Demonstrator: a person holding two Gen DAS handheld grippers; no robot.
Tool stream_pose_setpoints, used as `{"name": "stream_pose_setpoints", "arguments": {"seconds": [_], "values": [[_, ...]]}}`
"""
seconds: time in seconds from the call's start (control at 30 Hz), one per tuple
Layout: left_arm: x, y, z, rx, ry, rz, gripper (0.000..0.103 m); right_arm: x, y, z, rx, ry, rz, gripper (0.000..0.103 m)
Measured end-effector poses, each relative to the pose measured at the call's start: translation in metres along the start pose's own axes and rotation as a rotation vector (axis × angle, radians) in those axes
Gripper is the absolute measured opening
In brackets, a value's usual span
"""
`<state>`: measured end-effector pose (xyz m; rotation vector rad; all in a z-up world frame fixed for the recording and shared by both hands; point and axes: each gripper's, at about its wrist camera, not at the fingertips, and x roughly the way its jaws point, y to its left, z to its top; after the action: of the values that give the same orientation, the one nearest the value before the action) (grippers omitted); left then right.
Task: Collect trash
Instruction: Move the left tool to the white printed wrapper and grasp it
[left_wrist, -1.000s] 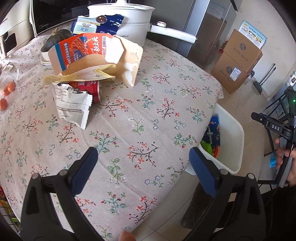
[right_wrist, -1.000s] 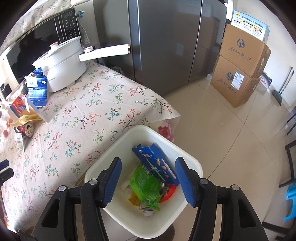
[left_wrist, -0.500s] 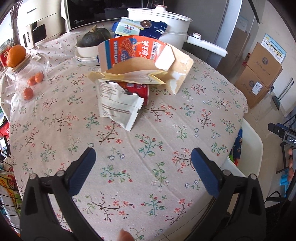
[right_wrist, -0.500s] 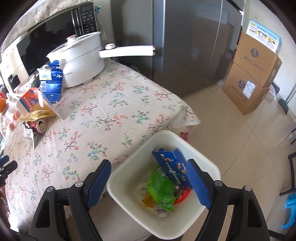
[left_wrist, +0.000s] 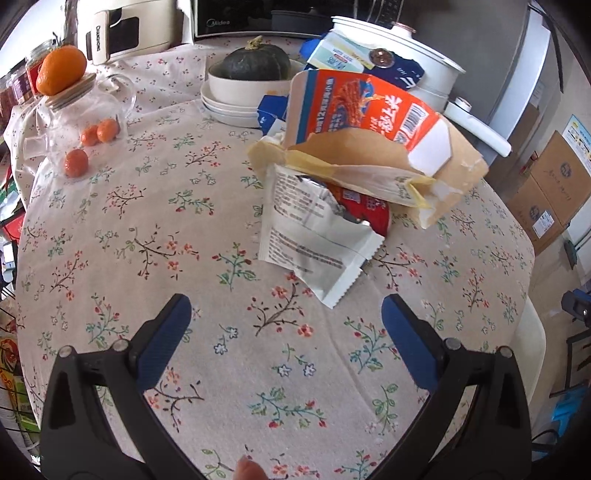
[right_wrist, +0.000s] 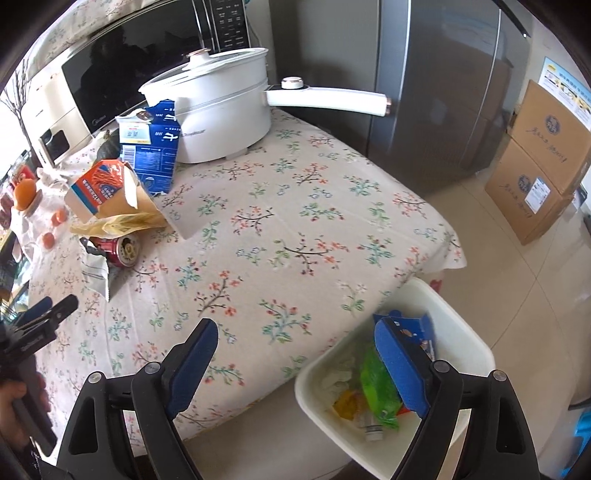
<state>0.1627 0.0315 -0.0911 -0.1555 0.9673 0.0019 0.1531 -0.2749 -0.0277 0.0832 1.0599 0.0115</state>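
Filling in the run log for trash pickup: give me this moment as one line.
left gripper: open, empty, facing wrapper | right gripper: opening, empty, beside bin | trash left: wrapper, can, cartons

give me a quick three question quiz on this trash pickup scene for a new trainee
1. True or false: the left tongs are shut on the white wrapper.
2. Multiple choice: where does the red can lie? A) in the white bin B) on the tablecloth, partly under the torn orange carton C) inside the white pot
3. Short answer: name one thing visible inside the white bin.

Key:
1. False; both tongs are empty, and the right tongs are opening.
2. B, under the torn orange carton.
3. The green bag or the blue box.
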Motion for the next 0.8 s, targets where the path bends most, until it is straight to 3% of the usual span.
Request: {"name": "stream_pose_setpoints", "arguments": {"seconds": [0.17,0.4,0.5,0.57,0.63,0.8], "values": [[0.022,0.014,0.015,-0.119,0.072,-0.079,0.102,0.009,0.009,0.008,0.015,0.021,0.013,0.089],[0.026,0.013,0.033,-0.213,0.029,-0.146,0.102,0.020,0.017,0.017,0.014,0.036,0.009,0.089],[0.029,0.014,0.039,-0.247,0.013,-0.159,0.097,0.022,0.017,0.018,0.016,0.040,0.009,0.089],[0.034,0.015,0.040,-0.261,0.024,-0.174,0.091,0.023,0.016,0.018,0.021,0.043,0.011,0.089],[0.041,0.015,0.038,-0.279,0.049,-0.190,0.067,0.024,0.014,0.017,0.023,0.046,0.009,0.089],[0.041,0.019,0.031,-0.298,0.052,-0.204,0.036,0.025,0.013,0.017,0.027,0.052,0.001,0.089]]}}
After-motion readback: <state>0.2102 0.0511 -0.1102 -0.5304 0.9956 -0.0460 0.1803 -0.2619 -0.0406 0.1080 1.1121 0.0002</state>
